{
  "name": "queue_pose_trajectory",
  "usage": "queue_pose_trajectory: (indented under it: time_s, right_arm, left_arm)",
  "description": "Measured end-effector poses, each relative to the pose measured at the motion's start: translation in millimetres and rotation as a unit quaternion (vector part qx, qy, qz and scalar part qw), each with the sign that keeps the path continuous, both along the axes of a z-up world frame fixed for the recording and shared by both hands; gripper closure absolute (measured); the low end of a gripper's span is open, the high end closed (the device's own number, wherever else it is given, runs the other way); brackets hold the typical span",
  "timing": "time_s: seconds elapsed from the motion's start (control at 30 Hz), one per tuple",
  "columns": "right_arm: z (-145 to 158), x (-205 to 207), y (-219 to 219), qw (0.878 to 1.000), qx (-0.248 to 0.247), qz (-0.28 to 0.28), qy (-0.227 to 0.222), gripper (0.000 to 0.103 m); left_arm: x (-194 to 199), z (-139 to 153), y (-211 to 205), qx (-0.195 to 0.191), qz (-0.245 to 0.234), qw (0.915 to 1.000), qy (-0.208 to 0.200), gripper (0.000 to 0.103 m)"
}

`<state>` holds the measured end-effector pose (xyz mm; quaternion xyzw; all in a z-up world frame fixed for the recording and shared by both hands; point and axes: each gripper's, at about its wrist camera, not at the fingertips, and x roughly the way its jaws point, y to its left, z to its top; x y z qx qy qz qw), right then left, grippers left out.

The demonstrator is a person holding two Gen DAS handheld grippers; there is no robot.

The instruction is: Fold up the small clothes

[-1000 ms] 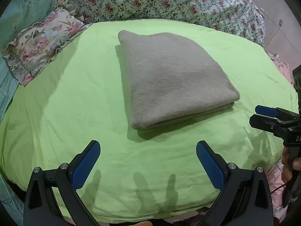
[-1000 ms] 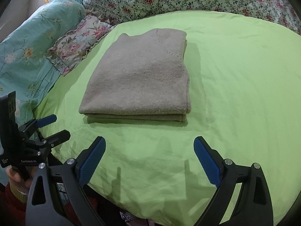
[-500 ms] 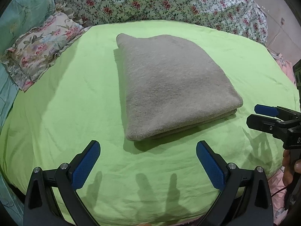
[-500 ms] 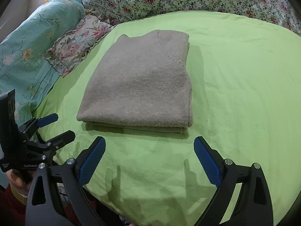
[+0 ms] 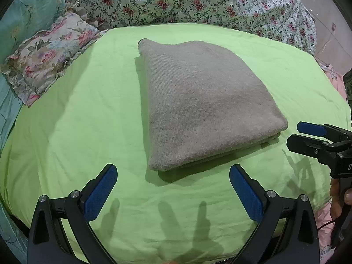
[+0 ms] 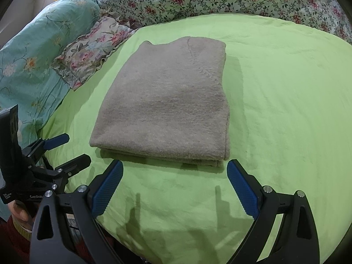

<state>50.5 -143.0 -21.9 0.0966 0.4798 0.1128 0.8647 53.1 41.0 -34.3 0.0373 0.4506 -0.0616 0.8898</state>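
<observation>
A grey-brown knitted garment lies folded into a thick rectangle on the green sheet; it also shows in the right wrist view. My left gripper is open and empty, just short of the garment's near edge. My right gripper is open and empty, its fingertips right at the garment's near folded edge. The right gripper appears in the left wrist view beside the garment's right corner. The left gripper appears in the right wrist view at the garment's left.
A floral frilled pillow lies at the back left on a teal bedspread. A flowered quilt is bunched along the back. The green sheet's front edge drops off below the grippers.
Both grippers have moved forward toward the folded garment, which now looks larger and closer. Both stay open. The garment has not moved.
</observation>
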Motion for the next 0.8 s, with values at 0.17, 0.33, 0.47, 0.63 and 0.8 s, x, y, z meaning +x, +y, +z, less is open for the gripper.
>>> queue_pose_trajectory:
  time_s: [0.17, 0.33, 0.47, 0.63, 0.8]
  right_arm:
    - [0.4, -0.8, 4.1, 1.000, 0.000, -0.002, -0.002, 0.007]
    - [1.2, 2.2, 5.1, 1.000, 0.002, -0.003, -0.003, 0.007]
    - [0.7, 5.0, 6.1, 1.000, 0.003, -0.001, -0.002, 0.007]
    - [0.4, 5.7, 6.4, 1.000, 0.004, 0.000, -0.001, 0.007]
    - [0.2, 5.3, 6.5, 1.000, 0.005, 0.000, -0.001, 0.007]
  left_arm:
    - [1.5, -0.1, -0.3, 0.002, 0.004, 1.0000, 0.000, 0.001]
    - [2.6, 1.1, 0.2, -0.002, 0.008, 1.0000, -0.001, 0.001]
    - [3.3, 3.7, -0.5, 0.000, 0.006, 1.0000, -0.005, 0.001]
    - [2.7, 6.5, -1.0, 0.000, 0.008, 0.9999, -0.010, 0.001]
    - [3.0, 7.7, -0.1, 0.001, 0.010, 0.9999, -0.013, 0.001]
